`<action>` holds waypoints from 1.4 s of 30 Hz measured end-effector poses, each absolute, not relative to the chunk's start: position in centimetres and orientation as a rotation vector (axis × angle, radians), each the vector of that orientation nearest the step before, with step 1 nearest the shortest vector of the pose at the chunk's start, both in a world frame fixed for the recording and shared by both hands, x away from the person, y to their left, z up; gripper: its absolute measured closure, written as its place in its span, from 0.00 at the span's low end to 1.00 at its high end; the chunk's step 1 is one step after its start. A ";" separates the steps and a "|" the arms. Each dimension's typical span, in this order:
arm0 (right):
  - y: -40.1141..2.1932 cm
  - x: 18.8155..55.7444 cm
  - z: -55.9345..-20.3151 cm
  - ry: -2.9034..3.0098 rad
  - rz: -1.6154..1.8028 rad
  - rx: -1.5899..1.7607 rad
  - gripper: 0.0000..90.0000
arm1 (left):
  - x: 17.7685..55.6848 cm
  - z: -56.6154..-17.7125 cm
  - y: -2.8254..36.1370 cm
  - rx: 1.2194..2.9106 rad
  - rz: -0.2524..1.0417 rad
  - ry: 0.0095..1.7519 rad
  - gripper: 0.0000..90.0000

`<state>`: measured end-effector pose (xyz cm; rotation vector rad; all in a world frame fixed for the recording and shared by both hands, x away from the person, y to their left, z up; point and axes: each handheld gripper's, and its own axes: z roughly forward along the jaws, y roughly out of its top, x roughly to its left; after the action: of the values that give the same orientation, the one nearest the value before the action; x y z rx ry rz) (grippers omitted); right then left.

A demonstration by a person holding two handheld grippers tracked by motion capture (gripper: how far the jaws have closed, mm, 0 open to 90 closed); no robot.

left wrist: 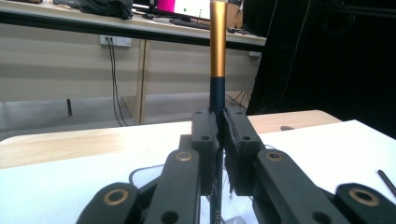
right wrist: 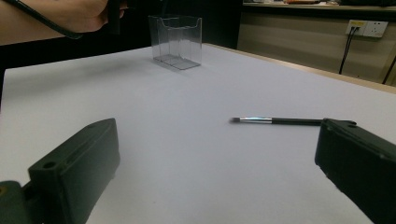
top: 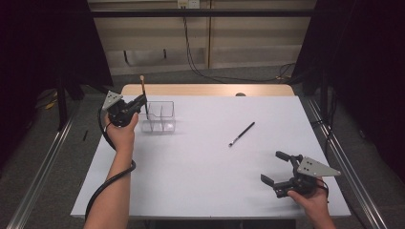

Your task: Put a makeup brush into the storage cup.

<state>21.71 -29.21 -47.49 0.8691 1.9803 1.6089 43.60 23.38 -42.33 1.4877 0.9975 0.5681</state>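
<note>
The left gripper (top: 142, 101) is closed tightly on a brush with a gold and dark handle (left wrist: 217, 56), holding it upright just over the left end of the clear plastic organizer (top: 161, 117) at the far left of the desk (top: 200, 167). The right gripper (top: 277, 168) rests wide open and holds nothing, near the right front corner. A second black brush (top: 241, 133) lies flat on the desk between them, well apart from both.

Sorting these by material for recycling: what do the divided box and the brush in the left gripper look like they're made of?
Divided box: clear hard plastic, probably acrylic; the table shows through its glossy walls.
Held brush: matte gold upper handle, dark navy below; painted wood or plastic, cannot tell which. The left gripper is clamped on it.
</note>
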 end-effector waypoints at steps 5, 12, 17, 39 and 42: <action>-29.2 21.7 -47.5 1.980 1.611 0.869 0.00 | 43.5 -42.3 23.4 1.492 0.570 0.993 0.93; -29.2 21.7 -47.5 1.980 1.610 0.869 0.00 | 43.4 -42.4 23.6 1.489 0.563 1.003 0.93; -29.2 21.7 -47.5 1.980 1.610 0.869 0.00 | 43.4 -42.4 23.6 1.487 0.557 1.006 0.92; -29.1 21.7 -47.5 1.988 1.608 0.863 0.00 | 42.0 -41.8 22.8 1.479 0.500 0.919 0.53; -29.0 21.7 -47.5 1.990 1.609 0.862 0.00 | 42.0 -41.8 22.5 1.481 0.485 0.902 0.43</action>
<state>21.70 -29.04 -47.49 0.8619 1.9899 1.6086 41.99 22.46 -41.83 1.4813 0.9017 0.4853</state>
